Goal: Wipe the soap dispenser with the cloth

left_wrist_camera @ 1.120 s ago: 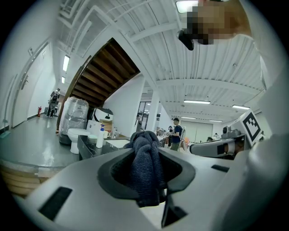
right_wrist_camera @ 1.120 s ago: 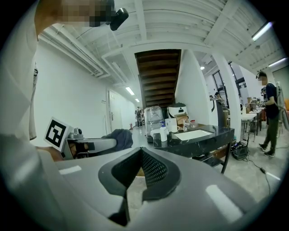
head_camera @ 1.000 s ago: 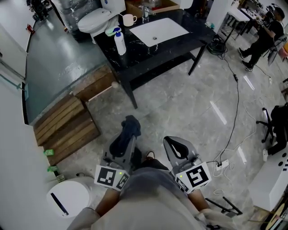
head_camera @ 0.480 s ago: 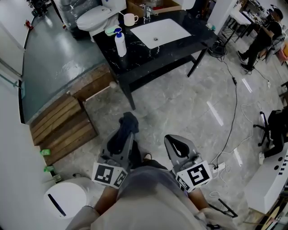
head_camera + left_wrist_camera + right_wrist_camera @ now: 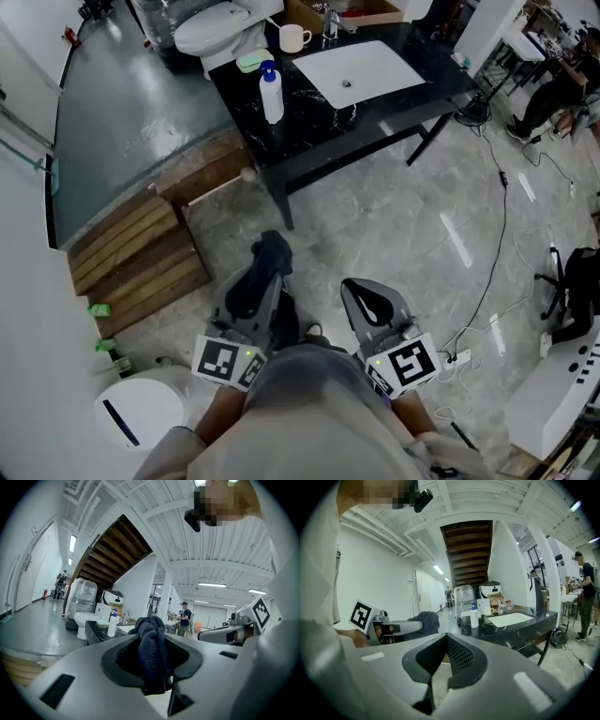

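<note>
The soap dispenser, a white bottle with a blue pump, stands upright on the near left part of the black marble counter, far ahead of both grippers. It shows small in the left gripper view and the right gripper view. My left gripper is shut on a dark blue cloth, which bunches out between its jaws. My right gripper is shut with nothing in it, its ribbed pads pressed together. Both are held close to my body, over the marble floor.
A white sink basin, a cup and a green soap dish share the counter. A toilet stands behind it. Wooden steps lie at the left, a white bin near my left side, cables at the right.
The counter and dispenser have shifted to the right in the head view and look slightly nearer. Both grippers keep their pose in front of my body, the cloth still in the left one.
</note>
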The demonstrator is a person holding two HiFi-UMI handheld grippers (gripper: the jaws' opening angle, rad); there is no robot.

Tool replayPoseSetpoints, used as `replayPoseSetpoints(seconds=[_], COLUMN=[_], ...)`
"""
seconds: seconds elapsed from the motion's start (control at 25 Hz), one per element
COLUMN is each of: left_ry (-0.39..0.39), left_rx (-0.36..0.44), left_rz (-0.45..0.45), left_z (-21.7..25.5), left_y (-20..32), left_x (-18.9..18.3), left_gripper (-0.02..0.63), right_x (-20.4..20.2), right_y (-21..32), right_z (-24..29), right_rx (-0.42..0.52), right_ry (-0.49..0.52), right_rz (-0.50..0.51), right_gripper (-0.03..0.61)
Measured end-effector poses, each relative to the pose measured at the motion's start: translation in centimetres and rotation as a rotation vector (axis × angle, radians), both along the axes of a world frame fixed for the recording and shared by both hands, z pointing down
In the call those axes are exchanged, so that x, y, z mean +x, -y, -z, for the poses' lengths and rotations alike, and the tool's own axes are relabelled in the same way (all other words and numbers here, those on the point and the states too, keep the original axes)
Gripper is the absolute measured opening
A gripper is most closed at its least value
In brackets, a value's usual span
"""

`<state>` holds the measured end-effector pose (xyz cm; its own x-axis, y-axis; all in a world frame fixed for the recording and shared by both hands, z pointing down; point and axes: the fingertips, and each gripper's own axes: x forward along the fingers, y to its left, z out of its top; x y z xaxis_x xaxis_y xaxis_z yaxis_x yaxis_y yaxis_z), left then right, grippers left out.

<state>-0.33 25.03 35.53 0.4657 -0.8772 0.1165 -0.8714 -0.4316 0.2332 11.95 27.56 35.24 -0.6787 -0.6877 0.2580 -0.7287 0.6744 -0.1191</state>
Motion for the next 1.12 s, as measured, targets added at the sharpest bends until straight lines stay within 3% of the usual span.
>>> replayPoseSetpoints(seconds=[0.6,1.12], left_ry=[-0.005,-0.016], left_rx=[-0.013,0.025], left_rz=[-0.034,-0.080], left_z=[0.3,1.1], left_y=[10.2,16.3], left_x=[-4.1,-8.9], left_gripper=[0.114,0.114], right_x=[-4.4,-10.4], right_y=[10.3,16.3], right_z=[0.2,1.4], right_rx=[-0.024,0.021], right_ry=[0.003,-0.011], right_rz=[-0.030,-0.037], right_gripper=[0.000,0.002])
